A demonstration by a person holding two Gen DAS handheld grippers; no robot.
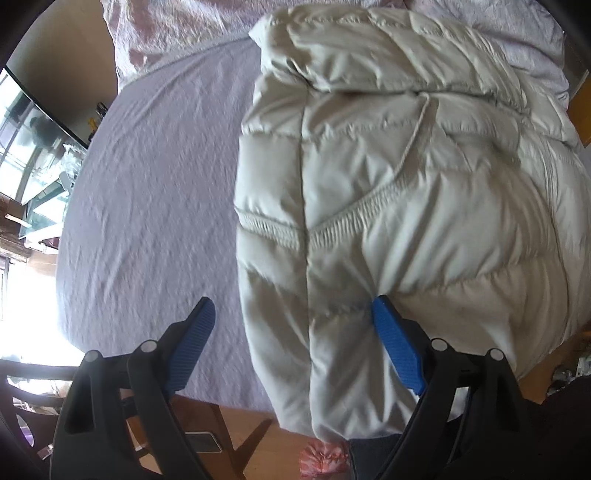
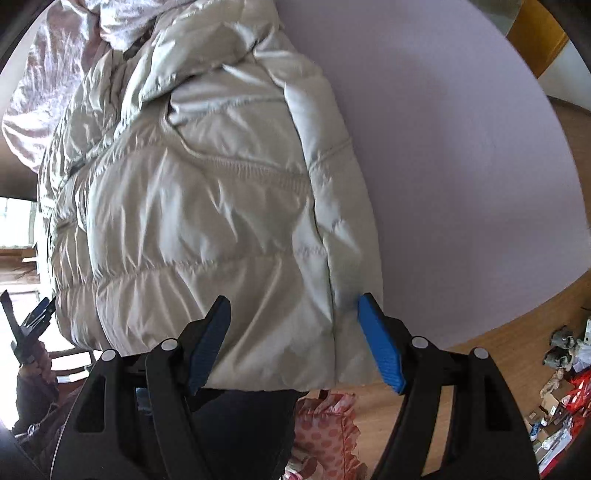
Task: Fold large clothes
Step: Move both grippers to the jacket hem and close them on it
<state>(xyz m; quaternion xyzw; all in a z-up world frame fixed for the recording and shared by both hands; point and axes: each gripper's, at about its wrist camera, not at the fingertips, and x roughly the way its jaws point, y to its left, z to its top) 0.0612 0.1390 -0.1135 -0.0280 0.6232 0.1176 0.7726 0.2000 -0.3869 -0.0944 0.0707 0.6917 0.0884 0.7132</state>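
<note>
A cream quilted puffer jacket (image 1: 388,192) lies on a bed with a lilac sheet (image 1: 155,177), its hem hanging over the near edge. It also fills the left of the right wrist view (image 2: 207,206). My left gripper (image 1: 295,314) is open above the jacket's lower left part, holding nothing. My right gripper (image 2: 291,306) is open above the jacket's lower right corner near the hem, holding nothing. The left gripper also shows at the far left of the right wrist view (image 2: 33,325).
A crumpled pale pink cover (image 1: 166,29) lies at the head of the bed. The wooden floor (image 2: 517,332) runs along the bed's near edge. A pink dotted cushion (image 2: 325,424) lies below the hem. Clutter (image 2: 561,391) sits on the floor at the right. A window (image 1: 26,129) is at the left.
</note>
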